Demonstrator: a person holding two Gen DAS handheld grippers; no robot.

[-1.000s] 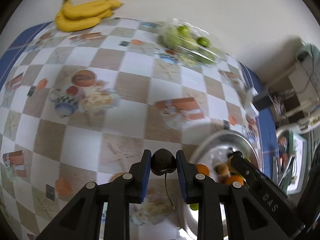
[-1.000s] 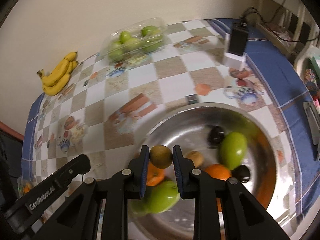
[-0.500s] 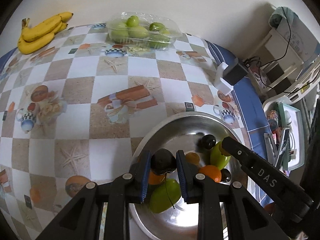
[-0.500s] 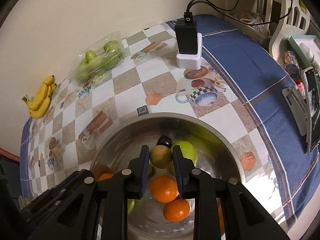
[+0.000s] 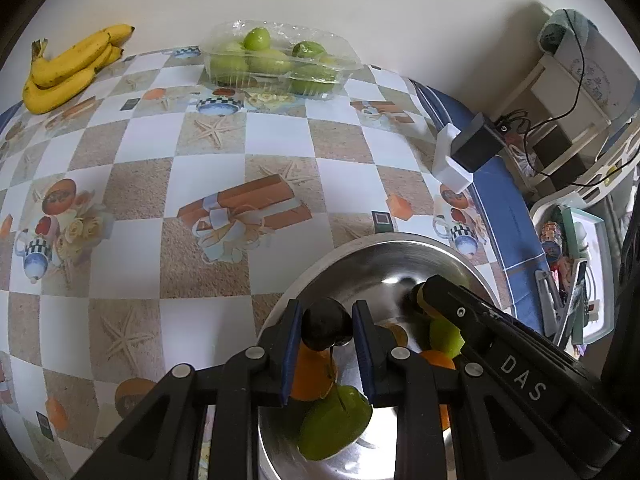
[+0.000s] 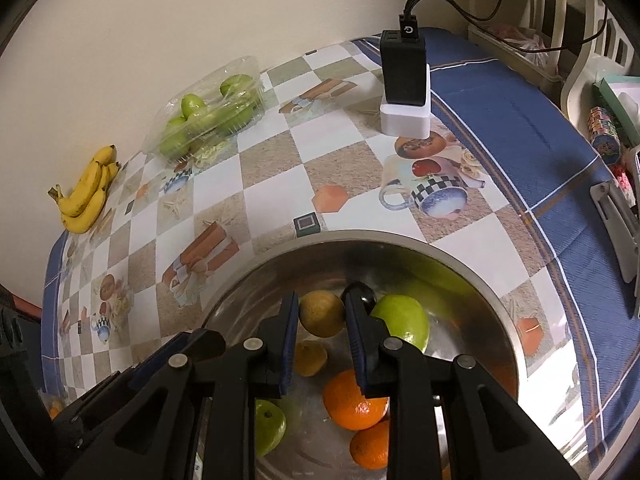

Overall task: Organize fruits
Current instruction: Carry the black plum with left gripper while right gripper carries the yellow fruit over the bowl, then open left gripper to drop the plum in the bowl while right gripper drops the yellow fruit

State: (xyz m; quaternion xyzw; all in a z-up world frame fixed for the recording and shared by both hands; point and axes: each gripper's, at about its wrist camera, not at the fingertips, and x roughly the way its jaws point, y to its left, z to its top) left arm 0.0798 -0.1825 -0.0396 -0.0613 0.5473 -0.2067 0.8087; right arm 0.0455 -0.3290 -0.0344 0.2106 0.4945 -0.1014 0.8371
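My left gripper (image 5: 326, 326) is shut on a small dark round fruit (image 5: 325, 328) with a thin stem hanging from it, held over the near left part of the steel bowl (image 5: 340, 256). My right gripper (image 6: 322, 312) is shut on a small yellow-brown fruit (image 6: 321, 313) above the steel bowl (image 6: 472, 272). Inside the bowl lie a green apple (image 6: 402, 322), oranges (image 6: 354, 400), another yellowish fruit (image 6: 310, 358), a dark fruit (image 6: 362, 292) and a second green fruit (image 6: 270, 426). The right gripper's arm crosses the bowl in the left wrist view.
A banana bunch (image 5: 68, 70) and a clear plastic tray of green fruit (image 5: 276, 60) sit by the far wall on the checked tablecloth (image 5: 200, 160). A black charger on a white block (image 6: 404, 88) stands at the far right. Shelves with clutter lie beyond the table's right edge.
Both grippers have swung over the steel bowl with their fruits still held. The left one came from over the bare cloth; the right one moved deeper across the bowl.
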